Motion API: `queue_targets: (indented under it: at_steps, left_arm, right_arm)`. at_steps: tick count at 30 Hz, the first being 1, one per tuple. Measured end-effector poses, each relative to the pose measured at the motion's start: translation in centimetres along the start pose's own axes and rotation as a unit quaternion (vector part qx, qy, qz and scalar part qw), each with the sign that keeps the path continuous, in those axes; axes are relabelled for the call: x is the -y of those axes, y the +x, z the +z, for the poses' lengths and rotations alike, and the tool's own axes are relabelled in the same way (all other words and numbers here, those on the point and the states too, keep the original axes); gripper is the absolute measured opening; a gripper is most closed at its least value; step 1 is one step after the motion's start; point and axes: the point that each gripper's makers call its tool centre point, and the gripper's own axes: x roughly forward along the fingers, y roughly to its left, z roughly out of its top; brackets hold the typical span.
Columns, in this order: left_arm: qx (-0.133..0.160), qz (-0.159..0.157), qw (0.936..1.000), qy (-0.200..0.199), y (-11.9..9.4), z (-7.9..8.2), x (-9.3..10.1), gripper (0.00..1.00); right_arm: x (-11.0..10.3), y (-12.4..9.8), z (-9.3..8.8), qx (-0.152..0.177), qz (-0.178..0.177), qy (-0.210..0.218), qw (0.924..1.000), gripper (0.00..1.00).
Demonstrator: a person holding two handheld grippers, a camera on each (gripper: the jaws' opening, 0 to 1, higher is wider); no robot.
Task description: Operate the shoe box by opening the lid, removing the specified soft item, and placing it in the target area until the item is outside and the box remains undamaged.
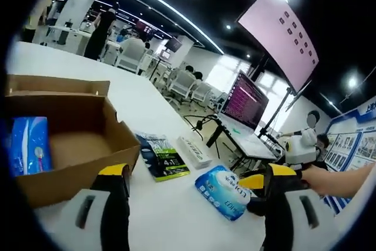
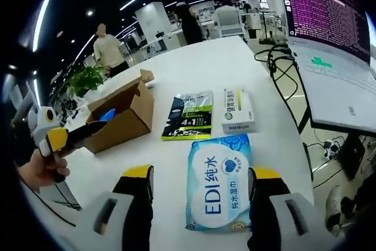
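Straddling the wet-wipes pack [image 2: 217, 183] with spread jaws, the right gripper [image 2: 201, 195] should withdraw straight toward 6 o'clock. Left gripper [image 1: 197, 189], also spread, holds nothing near the open shoe box [image 1: 88, 139].

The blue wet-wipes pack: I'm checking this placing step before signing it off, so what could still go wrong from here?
The wet-wipes pack lies flat between the right gripper's open jaws; lifting away carelessly could drag it across the white table. It sits close to the dark packet and small white box, so a slide might knock them. The left gripper hovers beside the open cardboard box; a bump could dent its wall.
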Motion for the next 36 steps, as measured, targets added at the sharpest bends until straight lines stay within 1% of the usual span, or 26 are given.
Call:
queue_targets:
  at_steps: [3,4,6,7,8,10,14,16,18,21,24,26,28,31,32,36]
  left_arm:
    - [0.005,0.015,0.9999,0.000,-0.9,0.4,-1.0,0.99]
    - [0.007,0.020,0.9998,-0.001,-1.2,0.5,-1.3,0.99]
    - [0.002,0.037,0.9993,-0.005,-1.9,0.3,-2.1,0.99]
    - [0.005,0.043,0.9990,-0.007,-2.3,0.4,-2.4,0.99]
    - [0.011,0.057,0.9983,-0.005,-2.8,0.6,-2.9,0.99]
    - [0.016,0.072,0.9972,-0.011,-3.5,0.5,-3.5,0.99]
    - [0.020,0.087,0.9959,-0.019,-4.3,0.7,-4.6,0.99]
    - [0.015,0.095,0.9952,-0.018,-4.7,0.8,-5.0,0.99]
    - [0.022,0.104,0.9941,-0.016,-5.4,1.4,-5.3,0.99]
    - [0.036,0.123,0.9917,-0.015,-6.4,2.2,-6.1,0.99]
    - [0.040,0.134,0.9900,-0.014,-7.0,2.6,-6.9,0.99]
    - [0.033,0.144,0.9889,-0.013,-7.3,2.6,-7.5,0.99]
    - [0.039,0.153,0.9874,-0.015,-7.7,3.0,-8.0,0.99]
    - [0.047,0.163,0.9855,-0.014,-8.2,3.5,-8.5,0.99]
    - [0.045,0.168,0.9848,-0.011,-8.3,3.5,-8.7,0.99]
    - [0.041,0.182,0.9824,-0.013,-9.1,3.7,-9.2,0.99]
  right_arm:
    - [-0.6,0.1,0.6,0.004,0.003,-0.005,1.0000,0.64]
    - [-0.8,0.0,0.9,0.009,0.003,-0.003,1.0000,0.64]
    - [-1.4,-0.2,1.0,0.008,0.006,0.012,0.9999,0.63]
    - [-1.6,-0.2,1.0,0.010,0.009,0.012,0.9998,0.63]
    - [-2.1,-0.2,1.1,0.009,0.013,0.010,0.9998,0.63]
    - [-2.9,-0.1,1.0,0.001,0.018,-0.007,0.9998,0.63]
    - [-3.5,-0.2,1.7,0.003,0.020,-0.008,0.9998,0.63]
    - [-4.1,-0.3,2.0,0.003,0.023,0.006,0.9997,0.63]
    - [-5.3,-0.1,2.4,-0.001,0.033,0.007,0.9994,0.64]
    - [-7.0,0.2,3.3,-0.002,0.043,-0.022,0.9988,0.64]
    - [-8.5,0.4,4.9,0.007,0.052,-0.023,0.9984,0.65]
    - [-9.6,0.6,5.7,0.010,0.058,-0.026,0.9979,0.65]
    - [-10.8,0.8,6.3,0.011,0.067,-0.036,0.9971,0.66]
    - [-12.4,1.1,6.6,0.007,0.077,-0.053,0.9956,0.69]
    - [-12.8,1.2,6.7,0.005,0.078,-0.056,0.9953,0.70]
    - [-14.7,1.7,7.1,0.000,0.088,-0.055,0.9946,0.72]
